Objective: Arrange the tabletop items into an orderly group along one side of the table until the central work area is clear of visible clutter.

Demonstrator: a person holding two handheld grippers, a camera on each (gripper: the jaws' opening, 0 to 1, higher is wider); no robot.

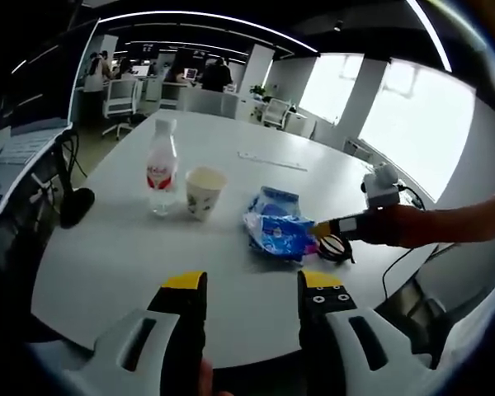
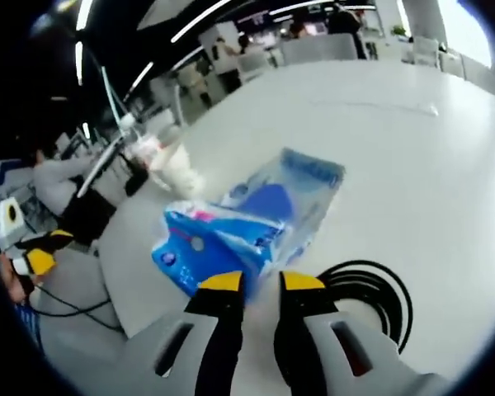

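The tidying is looking barely begun: the water bottle (image 1: pixel 162 167) and paper cup (image 1: pixel 205 190) are standing side by side toward the far left of the white table (image 1: pixel 107 256), while the blue plastic packet (image 1: pixel 275 226) is lying out in the middle, so most of the gathering is yet to be done. The right gripper (image 2: pixel 261 282) is reaching in at the packet's near edge, its yellow-tipped jaws standing only narrowly apart and the packet's corner sitting right at the tips; whether they are actually pinching it I cannot tell. The left gripper (image 1: pixel 256 280) is hovering over the bare near part of the table, jaws wide apart and holding nothing. A coiled black cable (image 2: pixel 371 297) is lying just beside the packet and close to the right jaw, so it is likely to snag or get dragged along. A small white device (image 1: pixel 382 188) is sitting near the far right edge, and office chairs (image 1: pixel 120 99) are standing beyond the table.
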